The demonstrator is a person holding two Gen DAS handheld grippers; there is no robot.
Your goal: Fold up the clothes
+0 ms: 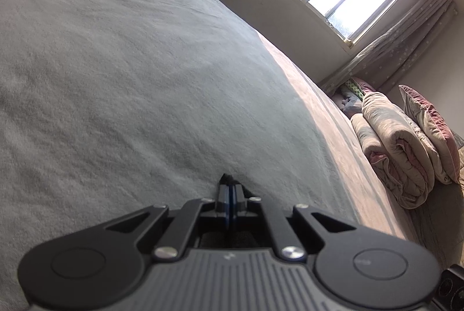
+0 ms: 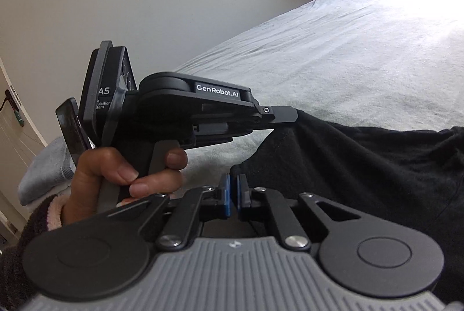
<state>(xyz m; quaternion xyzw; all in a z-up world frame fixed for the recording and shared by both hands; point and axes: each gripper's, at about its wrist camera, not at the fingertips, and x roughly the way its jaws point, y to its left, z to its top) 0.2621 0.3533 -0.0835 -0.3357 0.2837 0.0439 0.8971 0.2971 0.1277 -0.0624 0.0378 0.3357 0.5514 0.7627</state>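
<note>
Pinching a corner of the black garment (image 2: 362,166) on the bed (image 2: 333,50), the left claw (image 2: 285,115) lifts it for folding; the right claw (image 2: 233,189) just below looks closed, seemingly on the same cloth's edge.

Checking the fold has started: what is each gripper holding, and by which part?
Left gripper pinches the black garment at a raised edge. Right gripper is shut at the near edge of the cloth; whether it grips cannot be told.
</note>
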